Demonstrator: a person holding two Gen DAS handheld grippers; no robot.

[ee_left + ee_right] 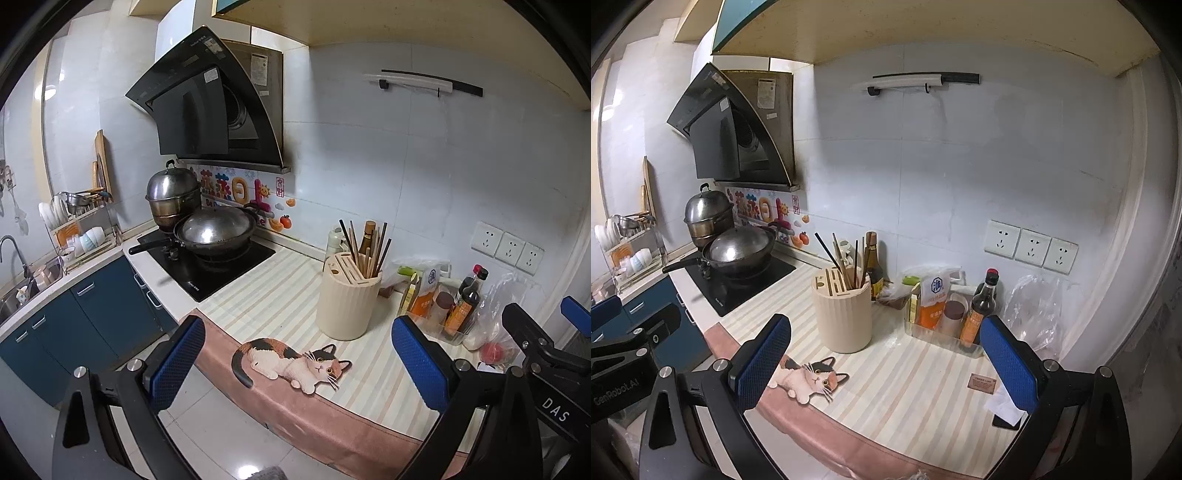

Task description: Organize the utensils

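Nearest, the left claw and right claw both hang released and empty over the striped desk. Beyond them, chopsticks stand upright in a cream holder, with bottles beside it.

Home kitchen, hob with wok, hood, dish rack, sink, tiled wall
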